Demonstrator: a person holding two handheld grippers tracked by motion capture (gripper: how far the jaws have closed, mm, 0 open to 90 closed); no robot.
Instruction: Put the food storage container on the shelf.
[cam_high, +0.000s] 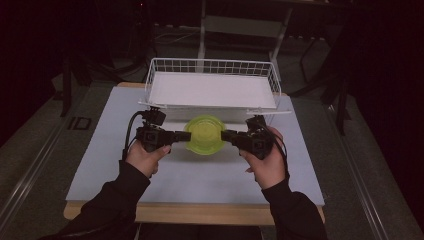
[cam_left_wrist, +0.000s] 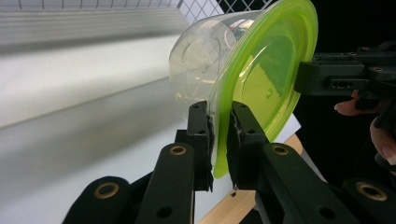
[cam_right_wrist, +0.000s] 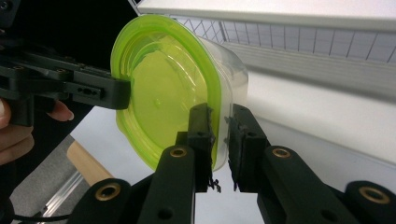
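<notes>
Green-lidded clear container lifted, left gripper and right gripper fingers pinching opposite rims; placing into wire basket at table's far edge remains

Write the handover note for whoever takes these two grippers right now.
Left gripper: shut on the green lid's rim at its left edge.
Right gripper: shut on the rim at the opposite edge, jaws pinching lid and clear container wall together.
Things: the lidded container is held between both grippers over the white table, just in front of the wire basket.
Done: container gripped from both sides, lid on.
Left: likely either pulling the lid off or setting the container in the basket; keep both grips even.
</notes>
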